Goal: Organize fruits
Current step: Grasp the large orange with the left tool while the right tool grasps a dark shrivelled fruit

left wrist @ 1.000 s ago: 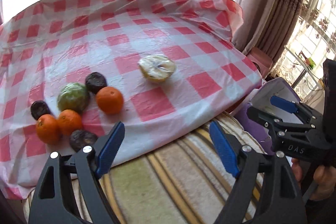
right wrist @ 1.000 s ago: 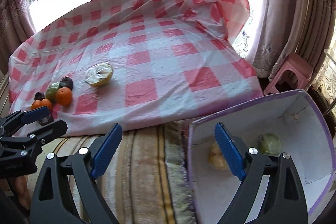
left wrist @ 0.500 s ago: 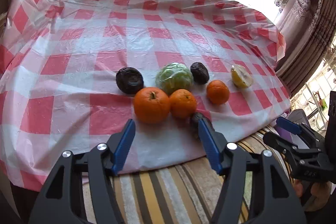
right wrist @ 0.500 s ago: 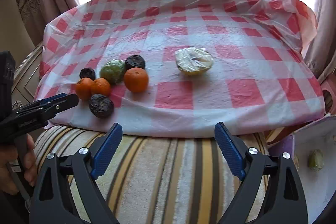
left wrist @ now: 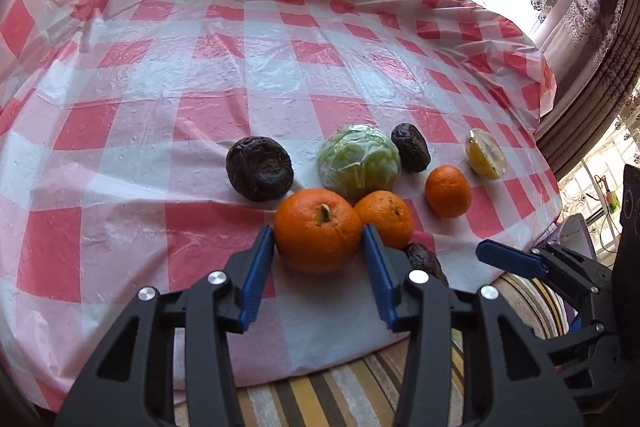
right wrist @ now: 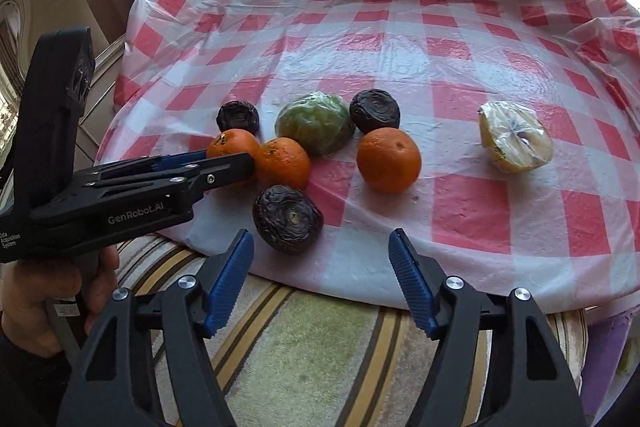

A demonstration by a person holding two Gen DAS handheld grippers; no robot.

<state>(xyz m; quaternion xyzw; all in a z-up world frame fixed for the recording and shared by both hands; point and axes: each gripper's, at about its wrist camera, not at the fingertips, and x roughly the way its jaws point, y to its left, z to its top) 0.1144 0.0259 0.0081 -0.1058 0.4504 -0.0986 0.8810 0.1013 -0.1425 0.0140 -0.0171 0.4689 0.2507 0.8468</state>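
Left gripper (left wrist: 318, 245), jaws closing around the nearest orange (left wrist: 318, 230) by the near edge of the checked tablecloth (left wrist: 200, 75): best squeezed gently and lifted straight up, clear of the touching orange. Right gripper (right wrist: 320, 269), empty and also closing, short of a dark wrinkled fruit (right wrist: 287, 219). Counted: three oranges, three dark fruits, one wrapped green fruit (right wrist: 316, 123), one wrapped yellow half (right wrist: 516, 142).

On the tablecloth (right wrist: 460, 75): wrapped fruit (right wrist: 315, 125) behind two touching oranges (right wrist: 282, 163); third orange (right wrist: 389, 159) right of them; cut fruit (right wrist: 516, 142) farthest right; wrinkled fruit (right wrist: 287, 219) nearest the edge.
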